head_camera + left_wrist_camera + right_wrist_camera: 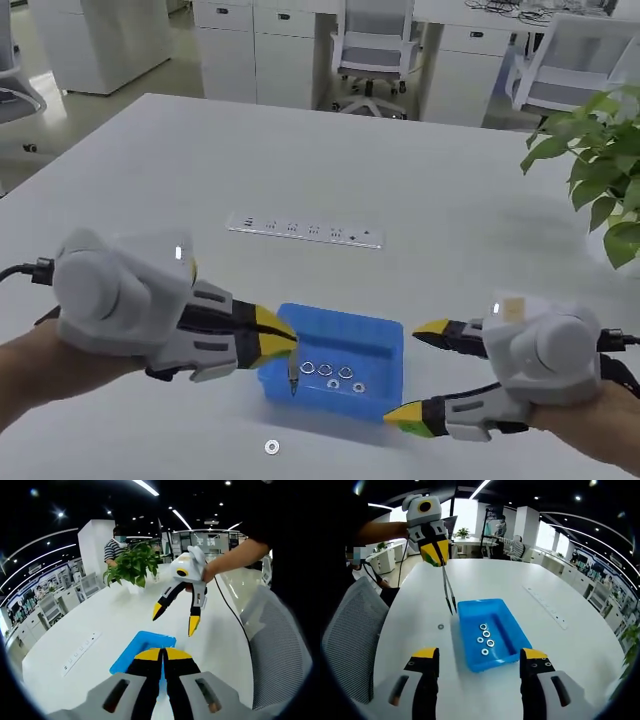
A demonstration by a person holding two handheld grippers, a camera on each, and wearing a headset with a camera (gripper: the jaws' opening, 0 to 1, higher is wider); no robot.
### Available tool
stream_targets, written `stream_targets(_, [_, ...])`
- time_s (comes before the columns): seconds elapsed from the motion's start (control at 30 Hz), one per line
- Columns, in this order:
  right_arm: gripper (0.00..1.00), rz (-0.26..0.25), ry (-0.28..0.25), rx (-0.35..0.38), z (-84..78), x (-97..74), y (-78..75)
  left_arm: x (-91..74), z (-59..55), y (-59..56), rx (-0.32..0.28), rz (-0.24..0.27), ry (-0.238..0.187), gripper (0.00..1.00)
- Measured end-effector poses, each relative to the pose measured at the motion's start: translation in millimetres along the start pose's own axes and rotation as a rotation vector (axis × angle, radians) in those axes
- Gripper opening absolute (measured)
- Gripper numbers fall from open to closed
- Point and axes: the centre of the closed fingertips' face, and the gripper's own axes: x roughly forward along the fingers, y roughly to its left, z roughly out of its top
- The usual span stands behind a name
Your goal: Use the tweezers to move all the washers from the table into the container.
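Head view: left gripper [262,345] had its jaws clamped on the tweezers [293,378], which pointed tips-down at the left edge of the blue container [385,335], probably because that was the drop spot for each washer. Could not tell if the tips hung above the edge or touched it. Right gripper [415,371] sat at the container's right side with jaws spread wide, gripping nothing and not touching the container. My guess was it was parked there to steady the container if needed. Five washers [486,634] lay inside the container on its floor. One last washer [271,447] lay on the table [150,180], outside the container and near its front-left corner. Right gripper view put that washer near the tweezers' tips, clearly apart from them. The tweezers' arms ran close together toward the tips. Could not tell if the tips were shut or slightly apart, too small, and no washer was seen between them. Judged the task nearly done, with one washer left to pick. Power strip [305,230] lay well beyond on the table, not involved.
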Motion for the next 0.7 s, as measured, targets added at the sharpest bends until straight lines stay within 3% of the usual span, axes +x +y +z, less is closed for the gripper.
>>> stream_targets(0.27, [0.75, -0.003, -0.018, 0.028, -3.4, -1.9, 6.7, -0.3, -10.2, -9.8, -0.011, -0.006, 0.015, 0.05])
stream_targets(0.7, [0.88, -0.011, -0.037, 0.051, -7.0, -1.4, 13.8, -0.7, -36.8, -18.3, -0.038, -0.007, 0.042, 0.05])
